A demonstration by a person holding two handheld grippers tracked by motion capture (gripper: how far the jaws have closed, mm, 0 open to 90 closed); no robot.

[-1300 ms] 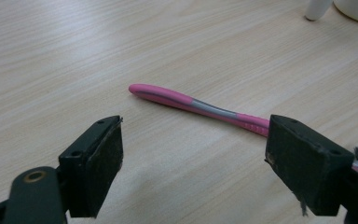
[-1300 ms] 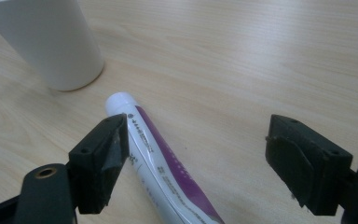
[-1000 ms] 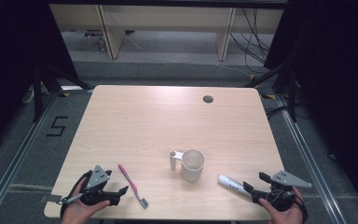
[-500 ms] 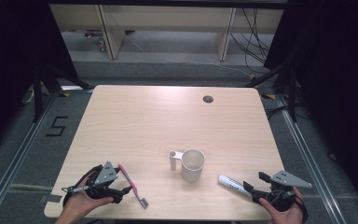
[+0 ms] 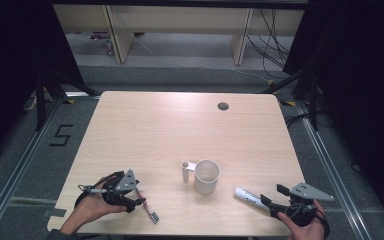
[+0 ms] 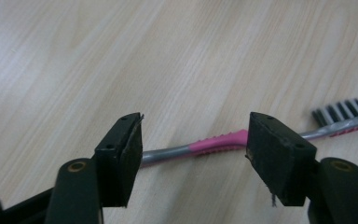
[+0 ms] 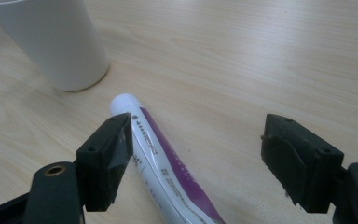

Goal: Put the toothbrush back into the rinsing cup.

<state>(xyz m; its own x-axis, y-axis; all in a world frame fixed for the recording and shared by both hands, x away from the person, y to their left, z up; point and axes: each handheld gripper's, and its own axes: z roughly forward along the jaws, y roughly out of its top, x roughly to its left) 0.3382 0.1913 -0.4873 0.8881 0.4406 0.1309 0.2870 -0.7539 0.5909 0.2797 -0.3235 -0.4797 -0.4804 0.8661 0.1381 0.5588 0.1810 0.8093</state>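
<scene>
Reach-to-grasp step: the left gripper (image 6: pixel 193 158), jaws apart, straddles the pink toothbrush (image 6: pixel 214 142) lying flat on the tabletop (image 5: pixel 180 125), so closing on its handle comes next, while the right gripper (image 7: pixel 196 161), jaws likewise apart, hovers beside the toothpaste tube (image 7: pixel 161 156) near the white cup (image 5: pixel 206 176).

The desk (image 5: pixel 145 130) is evenly lit from above, with a pale glare patch toward its far edge; dark surroundings frame it. Soft shadows are cast. In both gripper views the near jaws are slightly blurred.
</scene>
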